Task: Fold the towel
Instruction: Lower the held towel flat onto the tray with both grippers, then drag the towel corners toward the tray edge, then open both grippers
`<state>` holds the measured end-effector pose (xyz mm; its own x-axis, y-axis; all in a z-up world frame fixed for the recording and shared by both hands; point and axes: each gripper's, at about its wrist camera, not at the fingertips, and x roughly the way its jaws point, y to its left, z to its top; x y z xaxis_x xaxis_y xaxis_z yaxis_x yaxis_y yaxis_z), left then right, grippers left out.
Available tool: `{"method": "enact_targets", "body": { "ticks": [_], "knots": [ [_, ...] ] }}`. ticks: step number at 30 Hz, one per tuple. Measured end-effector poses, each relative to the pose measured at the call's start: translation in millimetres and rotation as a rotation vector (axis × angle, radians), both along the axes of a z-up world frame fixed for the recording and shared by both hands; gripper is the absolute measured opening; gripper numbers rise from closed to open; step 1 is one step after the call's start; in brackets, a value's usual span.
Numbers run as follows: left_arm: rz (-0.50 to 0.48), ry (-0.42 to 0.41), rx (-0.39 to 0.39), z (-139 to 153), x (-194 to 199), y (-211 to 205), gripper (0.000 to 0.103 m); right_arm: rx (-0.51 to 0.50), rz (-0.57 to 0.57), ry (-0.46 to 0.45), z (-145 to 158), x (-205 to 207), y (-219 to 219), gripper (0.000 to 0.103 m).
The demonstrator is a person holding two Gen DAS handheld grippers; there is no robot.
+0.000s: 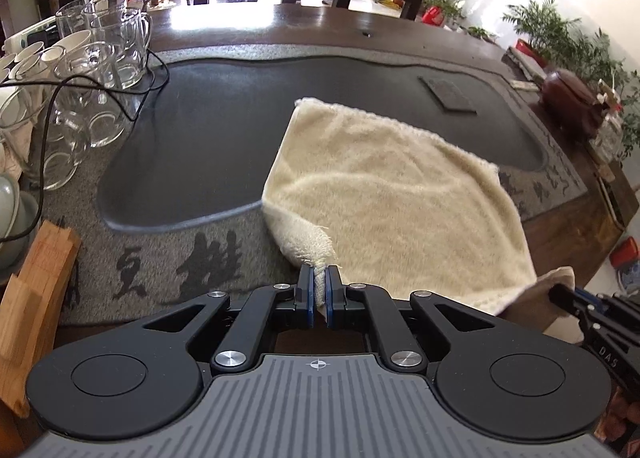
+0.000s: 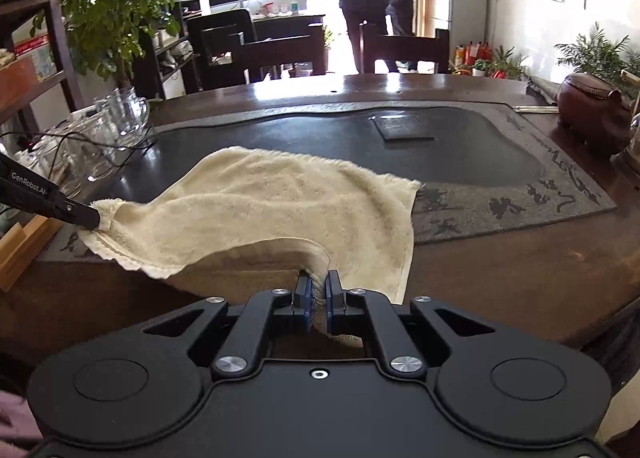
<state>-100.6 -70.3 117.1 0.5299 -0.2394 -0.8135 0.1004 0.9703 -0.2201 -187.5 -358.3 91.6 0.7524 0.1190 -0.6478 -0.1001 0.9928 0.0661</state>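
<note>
Cream terry towel (image 1: 384, 181) lies centre frame, far half resting on the dark stone tray (image 1: 200, 109), near edge lifted. Left gripper (image 1: 319, 288) has its jaws clamped on the near-left corner; right gripper (image 2: 317, 300) is clamped on the near-right corner. Holding both near corners keeps the edge taut, likely so it can be carried over to the far edge. Glass mugs (image 1: 116, 41), upper left, stand well apart.

Cream towel (image 1: 384, 185), blue-padded black fingers (image 1: 305, 290)
</note>
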Motion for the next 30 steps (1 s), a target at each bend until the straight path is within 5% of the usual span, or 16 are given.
{"method": "enact_targets", "body": {
  "ticks": [11,30],
  "knots": [
    [0.073,-0.028,-0.089,3,70,-6,0.006,-0.003,-0.092,-0.024,2,62,-13,0.007],
    [0.094,-0.039,-0.103,-14,176,-29,0.006,-0.037,-0.225,-0.018,-14,156,-24,0.007]
  ]
}}
